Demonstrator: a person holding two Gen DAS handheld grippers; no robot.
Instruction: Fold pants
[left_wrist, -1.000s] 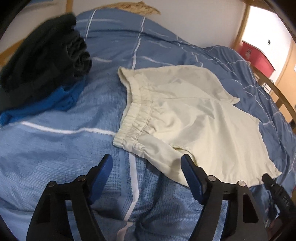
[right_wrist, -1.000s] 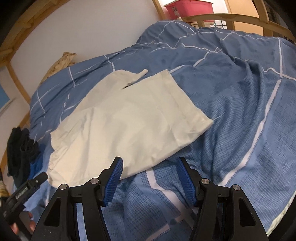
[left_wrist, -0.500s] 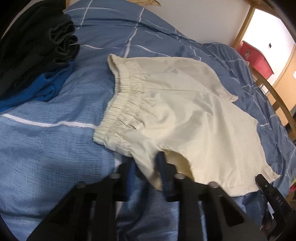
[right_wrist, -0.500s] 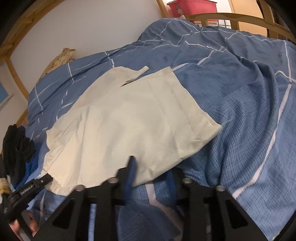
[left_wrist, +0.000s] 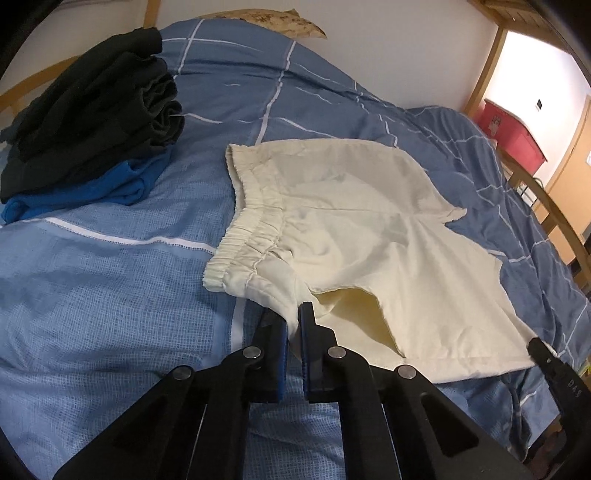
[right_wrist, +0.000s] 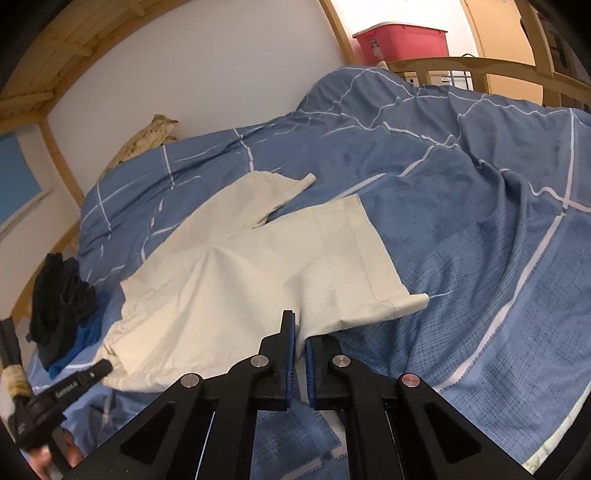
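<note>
Left hand-held gripper, right hand-held gripper: both clamped on cream shorts.

Matt cream cotton-like shorts on coarse-weave blue cloth duvet; glossy red plastic bin at 12 o'clock.
</note>
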